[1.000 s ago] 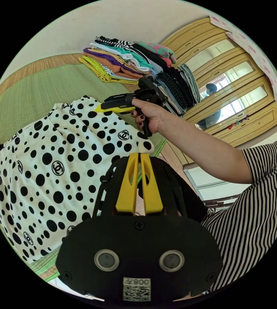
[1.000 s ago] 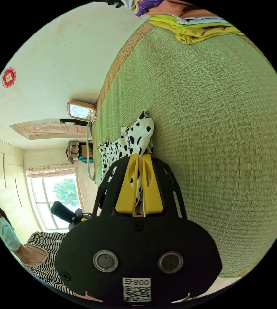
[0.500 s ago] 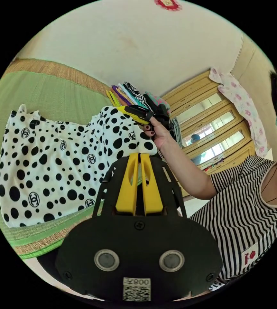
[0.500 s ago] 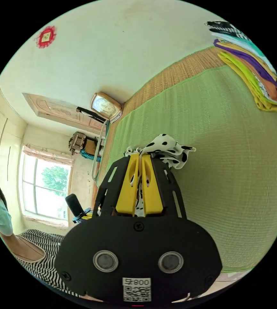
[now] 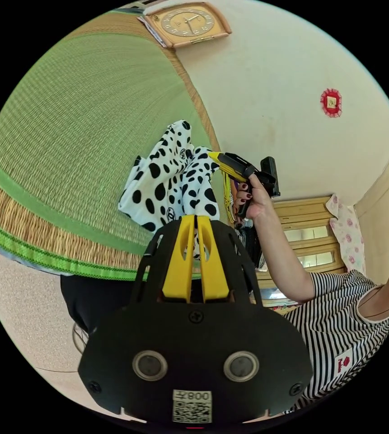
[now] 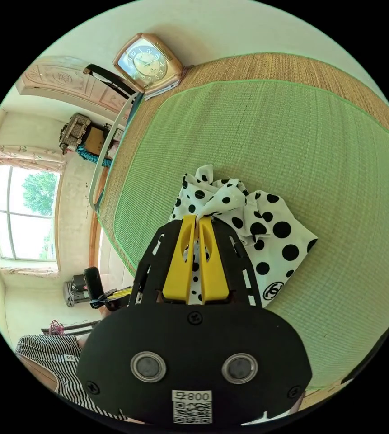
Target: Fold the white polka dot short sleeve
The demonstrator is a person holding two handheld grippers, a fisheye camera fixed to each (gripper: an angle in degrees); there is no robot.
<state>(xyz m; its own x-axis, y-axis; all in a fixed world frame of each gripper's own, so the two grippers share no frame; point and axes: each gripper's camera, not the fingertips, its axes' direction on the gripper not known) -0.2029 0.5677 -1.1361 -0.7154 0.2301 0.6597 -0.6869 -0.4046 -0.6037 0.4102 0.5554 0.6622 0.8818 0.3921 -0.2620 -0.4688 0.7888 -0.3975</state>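
Note:
The white polka dot short sleeve (image 5: 167, 190) hangs bunched between both grippers, above the green mat (image 5: 77, 117). My left gripper (image 5: 196, 218) is shut on one edge of it. In the left gripper view the right gripper (image 5: 212, 156), held in a hand, pinches another part of the cloth. In the right gripper view my right gripper (image 6: 197, 219) is shut on the short sleeve (image 6: 257, 226), whose loose folds drape down toward the mat (image 6: 293, 135).
A wall clock (image 6: 147, 61) leans at the mat's far edge, also in the left gripper view (image 5: 189, 22). A wooden wardrobe (image 5: 311, 235) stands behind the person's striped top (image 5: 343, 325). A window (image 6: 25, 221) and a metal bed rail (image 6: 108, 144) lie beside the mat.
The short sleeve was spread flat on the mat; both grippers have lifted it and it now hangs bunched between them. Both cameras have swung round toward the clock.

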